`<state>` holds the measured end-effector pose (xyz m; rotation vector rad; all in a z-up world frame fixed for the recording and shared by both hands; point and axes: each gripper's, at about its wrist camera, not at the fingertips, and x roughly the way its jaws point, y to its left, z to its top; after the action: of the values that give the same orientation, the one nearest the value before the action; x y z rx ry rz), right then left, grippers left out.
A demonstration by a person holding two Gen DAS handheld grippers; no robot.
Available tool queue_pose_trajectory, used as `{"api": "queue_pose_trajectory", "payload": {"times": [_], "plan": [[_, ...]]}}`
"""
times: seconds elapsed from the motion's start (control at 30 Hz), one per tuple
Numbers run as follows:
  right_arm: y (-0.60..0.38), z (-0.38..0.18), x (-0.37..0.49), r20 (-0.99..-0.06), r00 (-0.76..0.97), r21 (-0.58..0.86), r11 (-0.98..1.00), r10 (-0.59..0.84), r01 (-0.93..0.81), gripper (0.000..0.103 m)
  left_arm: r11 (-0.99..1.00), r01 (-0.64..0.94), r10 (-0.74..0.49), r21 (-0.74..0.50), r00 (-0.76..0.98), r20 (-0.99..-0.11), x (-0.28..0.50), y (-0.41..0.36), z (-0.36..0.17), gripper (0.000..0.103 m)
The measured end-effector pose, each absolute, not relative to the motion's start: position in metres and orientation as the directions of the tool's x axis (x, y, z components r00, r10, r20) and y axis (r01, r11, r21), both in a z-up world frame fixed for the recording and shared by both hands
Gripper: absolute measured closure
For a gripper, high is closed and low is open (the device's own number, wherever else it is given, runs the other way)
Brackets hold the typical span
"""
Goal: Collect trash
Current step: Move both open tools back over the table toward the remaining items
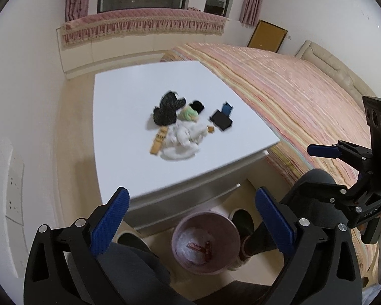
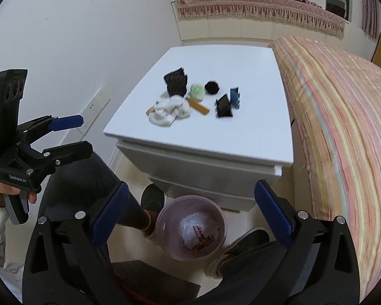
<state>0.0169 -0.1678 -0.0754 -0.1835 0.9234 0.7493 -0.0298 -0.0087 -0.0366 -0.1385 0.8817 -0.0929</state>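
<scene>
A pile of trash lies on the white bedside table (image 1: pixel 124 106) (image 2: pixel 254 132): crumpled white tissue (image 1: pixel 183 137) (image 2: pixel 170 111), a tan wrapper strip (image 1: pixel 158 141) (image 2: pixel 199 106), a black mesh piece (image 1: pixel 167 109) (image 2: pixel 175 82), a green wad (image 1: pixel 189 113) (image 2: pixel 197 92), a small black lump (image 1: pixel 197 106) (image 2: pixel 212 87) and a black and blue holder (image 1: pixel 222 118) (image 2: pixel 227 104). A pink bin (image 1: pixel 206 244) (image 2: pixel 191 227) on the floor below holds tissue and a red wrapper. My left gripper (image 1: pixel 190 218) (image 2: pixel 83 134) and right gripper (image 2: pixel 190 209) (image 1: pixel 310 162) are open and empty, held above the bin, short of the table.
A bed with a striped pink cover (image 1: pixel 304 96) (image 2: pixel 343 127) runs along the table's right side. A white wall with sockets (image 1: pixel 14 185) (image 2: pixel 96 104) is on the left. The person's legs and slippers (image 1: pixel 242 219) (image 2: pixel 152 198) flank the bin.
</scene>
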Motion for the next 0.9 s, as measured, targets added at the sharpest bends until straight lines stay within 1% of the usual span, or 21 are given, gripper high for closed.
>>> {"api": "queue_pose_trajectory", "payload": {"times": [0.3, 0.5, 0.9], "plan": [[-0.159, -0.060, 0.058, -0.767, 0.407, 0.143, 0.750, 0.496, -0.645, 0.006, 0.993, 0.014, -0.098, -0.114, 0.632, -0.769, 0.009, 0.018, -0.033, 0.008], [-0.151, -0.065, 0.086, -0.774, 0.400, 0.149, 0.756, 0.490, -0.638, 0.006, 0.997, 0.020, -0.068, -0.071, 0.600, -0.797, 0.035, 0.032, -0.048, 0.008], [-0.140, -0.085, 0.121, -0.799, 0.369, 0.160, 0.760, 0.474, -0.630, 0.006, 0.998, 0.027, -0.056, -0.049, 0.535, -0.843, 0.069, 0.048, -0.084, 0.008]]}}
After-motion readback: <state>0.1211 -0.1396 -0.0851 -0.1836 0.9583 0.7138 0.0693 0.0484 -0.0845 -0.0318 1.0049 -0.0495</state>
